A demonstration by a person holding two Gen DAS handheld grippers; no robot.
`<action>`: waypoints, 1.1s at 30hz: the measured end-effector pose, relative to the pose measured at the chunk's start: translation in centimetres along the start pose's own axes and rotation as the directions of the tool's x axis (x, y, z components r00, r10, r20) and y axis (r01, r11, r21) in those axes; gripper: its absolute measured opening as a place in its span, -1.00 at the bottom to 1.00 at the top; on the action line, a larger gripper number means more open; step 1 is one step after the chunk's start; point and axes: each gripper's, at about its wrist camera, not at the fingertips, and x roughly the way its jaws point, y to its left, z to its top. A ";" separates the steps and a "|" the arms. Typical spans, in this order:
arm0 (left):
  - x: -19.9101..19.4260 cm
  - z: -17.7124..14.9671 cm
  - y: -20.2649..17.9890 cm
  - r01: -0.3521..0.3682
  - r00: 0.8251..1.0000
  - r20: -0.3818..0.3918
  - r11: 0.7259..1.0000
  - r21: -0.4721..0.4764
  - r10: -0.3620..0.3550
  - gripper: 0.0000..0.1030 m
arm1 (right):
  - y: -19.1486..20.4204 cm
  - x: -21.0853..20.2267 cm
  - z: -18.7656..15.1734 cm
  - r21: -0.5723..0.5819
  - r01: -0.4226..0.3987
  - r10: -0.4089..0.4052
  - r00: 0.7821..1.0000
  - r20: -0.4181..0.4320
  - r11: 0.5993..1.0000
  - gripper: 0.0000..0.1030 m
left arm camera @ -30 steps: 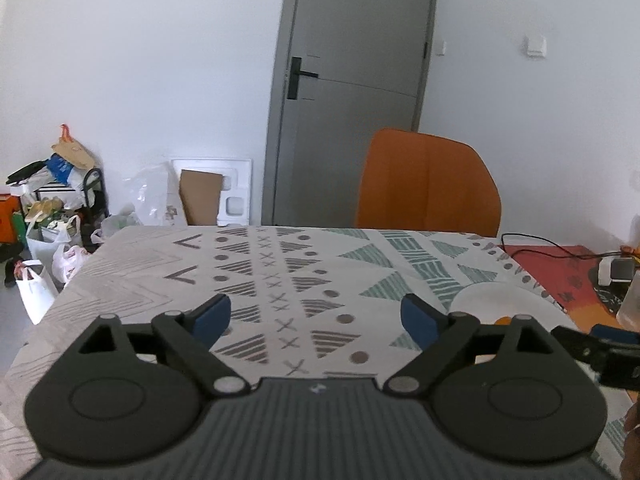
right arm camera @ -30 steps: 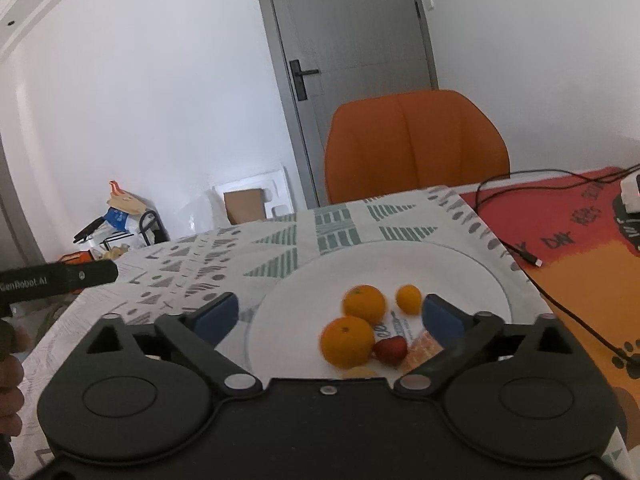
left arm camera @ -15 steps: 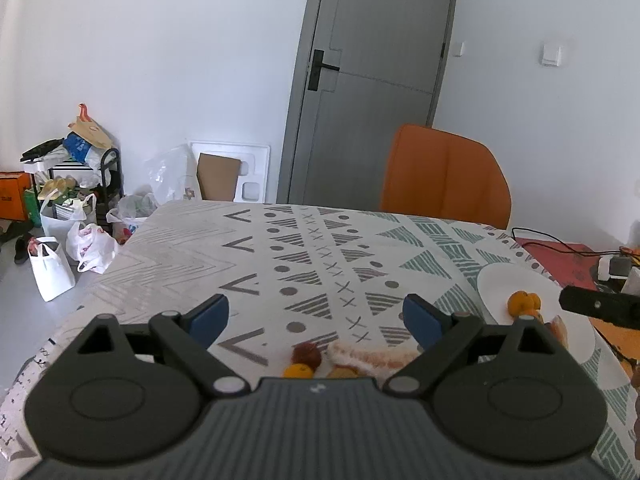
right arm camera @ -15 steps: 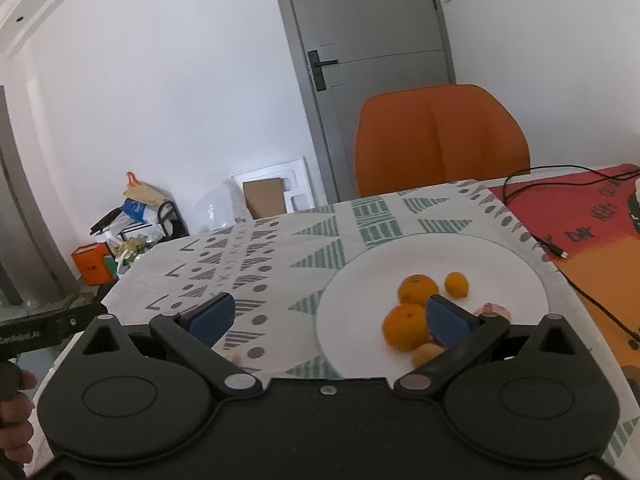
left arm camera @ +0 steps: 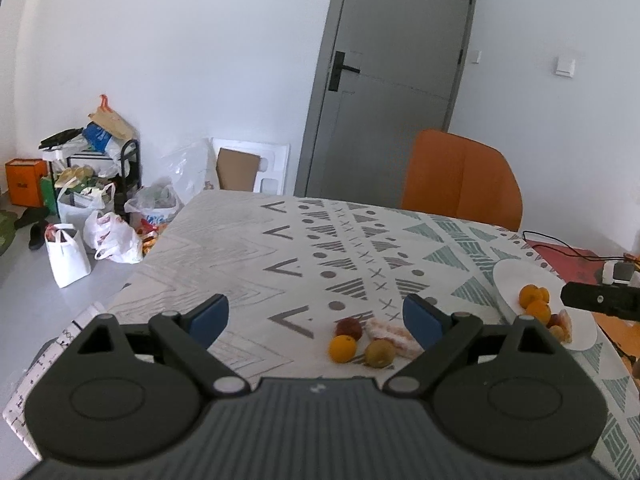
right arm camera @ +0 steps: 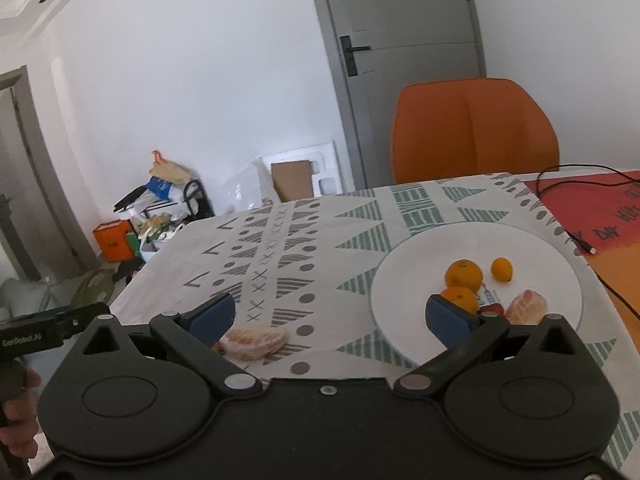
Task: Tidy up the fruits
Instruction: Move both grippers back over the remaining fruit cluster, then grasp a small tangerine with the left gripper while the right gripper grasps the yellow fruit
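Note:
A white plate (right arm camera: 532, 248) lies on the patterned tablecloth and holds two oranges (right arm camera: 464, 274), a small yellow-orange fruit (right arm camera: 501, 269), a peeled citrus piece (right arm camera: 527, 306) and a red fruit (right arm camera: 491, 309). The plate also shows in the left wrist view (left arm camera: 516, 280). Loose on the cloth lie a small orange (left arm camera: 342, 348), a red fruit (left arm camera: 349, 327), a brownish fruit (left arm camera: 379, 353) and a peeled citrus piece (left arm camera: 390, 336), which also shows in the right wrist view (right arm camera: 254, 342). My left gripper (left arm camera: 316, 320) is open and empty behind them. My right gripper (right arm camera: 332, 316) is open and empty.
An orange chair (right arm camera: 474, 128) stands at the table's far side before a grey door (left arm camera: 392, 76). A black cable (right arm camera: 576, 200) crosses a red mat (right arm camera: 600, 208) at right. Bags and boxes (left arm camera: 80, 208) clutter the floor at left.
Both grippers have pulled back and to the left. The loose fruits on the cloth have come into the left view, and the plate has shifted right in both views. Both stay open.

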 end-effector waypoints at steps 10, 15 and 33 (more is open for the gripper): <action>1.1 -0.3 0.6 0.027 1.000 -0.009 1.000 -0.015 -0.027 0.79 | 1.0 1.2 -0.3 -0.037 -0.029 0.028 0.999 -0.027 0.999 1.00; 2.4 -1.0 0.5 0.035 0.999 -0.025 0.999 -0.014 -0.035 0.71 | 1.4 2.3 -0.7 -0.045 -0.052 0.050 0.998 -0.049 0.998 0.95; 7.9 -3.2 0.0 0.092 0.986 -0.134 0.995 -0.044 -0.097 -0.18 | 3.0 7.1 -2.4 -0.055 -0.149 0.137 0.974 -0.179 0.987 0.21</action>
